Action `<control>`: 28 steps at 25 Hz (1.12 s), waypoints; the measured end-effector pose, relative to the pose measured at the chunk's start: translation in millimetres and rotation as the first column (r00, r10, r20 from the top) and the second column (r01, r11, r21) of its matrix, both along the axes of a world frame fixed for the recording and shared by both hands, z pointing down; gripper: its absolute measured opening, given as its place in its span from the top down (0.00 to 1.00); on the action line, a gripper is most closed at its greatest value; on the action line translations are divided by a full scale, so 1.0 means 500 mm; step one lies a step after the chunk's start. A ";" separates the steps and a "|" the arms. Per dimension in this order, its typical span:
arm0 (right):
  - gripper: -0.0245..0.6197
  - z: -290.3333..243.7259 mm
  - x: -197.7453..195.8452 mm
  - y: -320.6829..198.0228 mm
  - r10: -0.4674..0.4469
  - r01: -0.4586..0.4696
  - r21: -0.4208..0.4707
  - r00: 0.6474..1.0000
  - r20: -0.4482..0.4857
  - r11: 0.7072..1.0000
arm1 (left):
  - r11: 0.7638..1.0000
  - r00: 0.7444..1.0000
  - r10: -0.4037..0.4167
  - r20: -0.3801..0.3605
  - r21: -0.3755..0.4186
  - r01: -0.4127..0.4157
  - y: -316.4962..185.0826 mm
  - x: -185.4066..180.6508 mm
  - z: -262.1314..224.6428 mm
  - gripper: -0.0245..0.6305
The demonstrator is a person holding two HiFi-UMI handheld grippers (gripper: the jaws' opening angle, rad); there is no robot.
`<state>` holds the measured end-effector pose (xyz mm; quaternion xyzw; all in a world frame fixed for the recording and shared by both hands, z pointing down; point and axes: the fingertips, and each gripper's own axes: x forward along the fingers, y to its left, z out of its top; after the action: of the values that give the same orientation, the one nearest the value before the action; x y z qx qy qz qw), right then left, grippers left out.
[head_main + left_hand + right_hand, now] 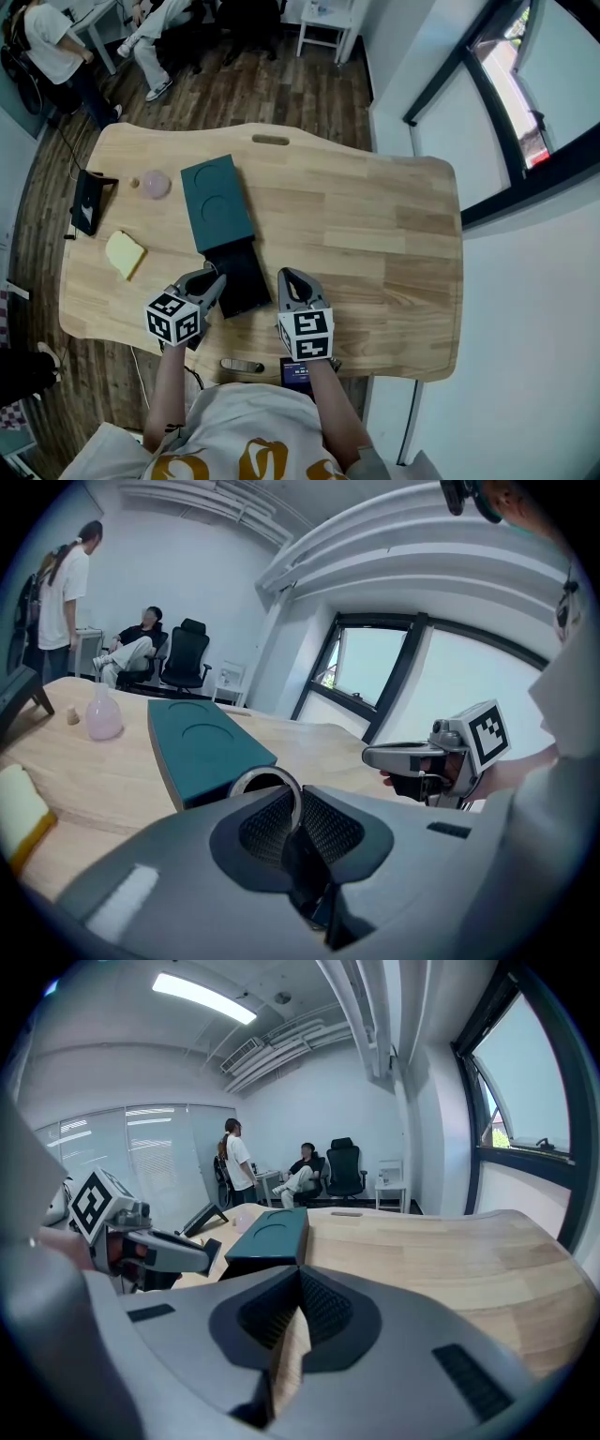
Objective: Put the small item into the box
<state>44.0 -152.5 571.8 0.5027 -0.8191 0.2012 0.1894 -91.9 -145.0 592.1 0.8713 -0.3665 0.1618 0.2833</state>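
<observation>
The left gripper (212, 281), at the near side of the table (375, 234), grasps a metal ring (272, 782) just left of the black tray (241, 277) that projects from the teal box (217, 202). The right gripper (291, 279), jaws clenched on nothing, is just right of the tray.

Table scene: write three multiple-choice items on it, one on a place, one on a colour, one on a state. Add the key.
1. Where does the yellow sponge lie on the table?
A. near the person's left edge
B. inside a bowl
C. at the window side

2. What colour is the box lid?
A. red
B. teal
C. white

3. What is the left gripper doing?
A. open, empty
B. shut on a metal ring
C. shut on a spoon

Key: A, the head view shows the sponge far left; B, the lid is teal in every view; B, the left gripper view shows the ring clamped between the jaws.
</observation>
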 end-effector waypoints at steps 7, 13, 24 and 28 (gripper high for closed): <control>0.95 0.026 0.008 -0.006 0.005 -0.005 -0.023 1.000 -0.002 1.000 | 0.998 0.998 0.052 0.042 -0.031 -0.050 -0.003 0.022 0.029 0.90; 0.95 0.040 0.013 -0.008 0.008 -0.008 -0.046 1.000 -0.001 0.999 | 0.996 0.996 0.071 0.059 -0.061 -0.068 -0.010 0.033 0.048 0.90; 0.95 0.064 0.024 -0.026 0.016 -0.016 -0.076 1.000 -0.006 0.997 | 0.979 0.983 0.143 0.116 -0.163 -0.123 -0.018 0.058 0.101 0.90; 0.95 0.073 0.027 -0.033 0.020 -0.021 -0.085 1.000 -0.007 0.996 | 0.972 0.974 0.169 0.151 -0.192 -0.139 -0.027 0.065 0.110 0.90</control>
<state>57.6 -168.9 608.2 0.5031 -0.8040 0.2364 0.2112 -59.2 -158.4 647.0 0.8514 -0.3040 0.2878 0.3159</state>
